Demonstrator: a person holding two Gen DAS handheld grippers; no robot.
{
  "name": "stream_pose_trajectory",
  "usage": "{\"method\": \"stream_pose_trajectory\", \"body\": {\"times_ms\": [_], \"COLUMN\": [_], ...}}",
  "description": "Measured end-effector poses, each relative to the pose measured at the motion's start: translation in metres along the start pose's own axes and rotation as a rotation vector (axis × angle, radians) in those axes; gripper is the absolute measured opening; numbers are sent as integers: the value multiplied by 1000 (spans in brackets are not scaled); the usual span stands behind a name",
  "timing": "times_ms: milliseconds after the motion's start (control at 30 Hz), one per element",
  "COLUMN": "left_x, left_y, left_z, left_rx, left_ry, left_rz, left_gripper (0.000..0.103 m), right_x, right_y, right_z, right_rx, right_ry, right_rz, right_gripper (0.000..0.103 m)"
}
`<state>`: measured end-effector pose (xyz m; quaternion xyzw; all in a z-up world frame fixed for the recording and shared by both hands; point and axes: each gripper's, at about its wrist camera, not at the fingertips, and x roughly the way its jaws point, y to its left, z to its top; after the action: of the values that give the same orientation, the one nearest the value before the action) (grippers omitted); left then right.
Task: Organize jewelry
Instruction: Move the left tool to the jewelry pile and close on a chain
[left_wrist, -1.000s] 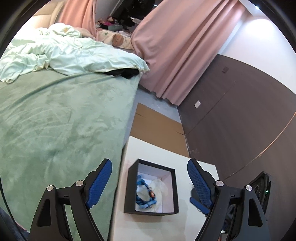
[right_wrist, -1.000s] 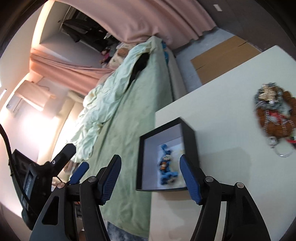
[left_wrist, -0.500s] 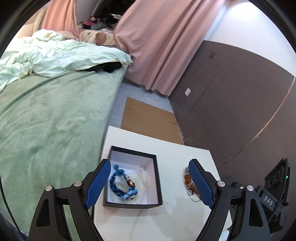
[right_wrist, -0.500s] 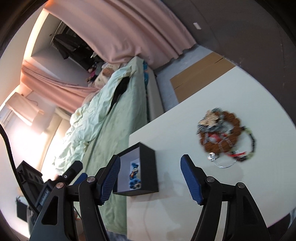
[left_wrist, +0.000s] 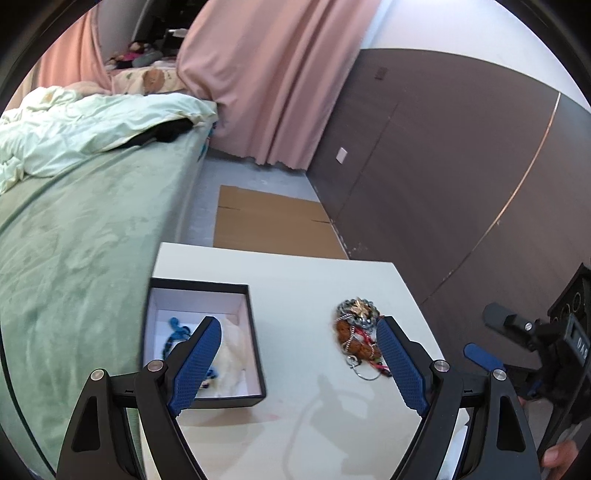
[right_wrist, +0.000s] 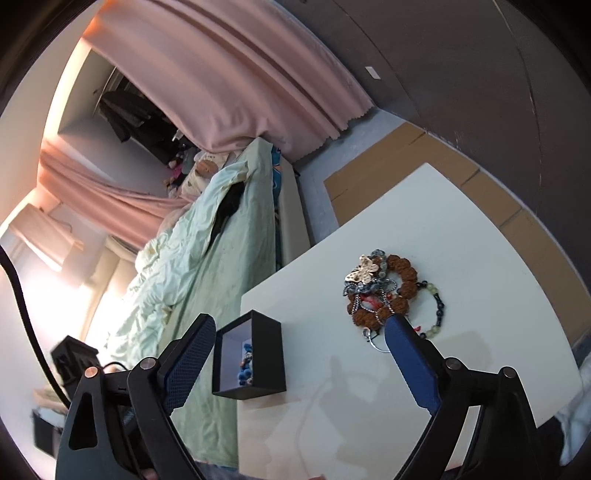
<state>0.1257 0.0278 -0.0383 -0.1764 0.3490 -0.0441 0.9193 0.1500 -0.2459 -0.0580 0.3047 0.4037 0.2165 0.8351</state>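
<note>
right wrist view, jewelry pile (right_wrist: 384, 295) beside right fingers (right_wrist: 410, 363), untouched

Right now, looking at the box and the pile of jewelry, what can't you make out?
- Box contents, left wrist view: the left gripper finger covers part of the blue beads.
- Box, right wrist view: seen side-on, so most of its inside is hidden.
- Jewelry pile: pieces are tangled, so no count; the right gripper finger covers its near edge.
- Table: near edge cut off in both views.
</note>
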Motion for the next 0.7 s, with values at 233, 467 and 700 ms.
{"method": "stream_pose_trajectory", "body": {"times_ms": [233,467,700], "left_x": [17,38,62], "left_y": [-9,-20,-28], "left_z": [0,-2,-7], "left_rx": [9,35,62], "left_ry": [41,79,150], "left_rz": [-31,-41,-58], "left_gripper": [86,86,62], "right_x": [-14,-16,-3], "right_y": [-21,-45,-71], "right_z": [10,18,23], "right_rx": [59,123,210], "right_ry": [-29,-29,12], "right_rz": [-24,-85,-120], "right_gripper": [100,100,87]}}
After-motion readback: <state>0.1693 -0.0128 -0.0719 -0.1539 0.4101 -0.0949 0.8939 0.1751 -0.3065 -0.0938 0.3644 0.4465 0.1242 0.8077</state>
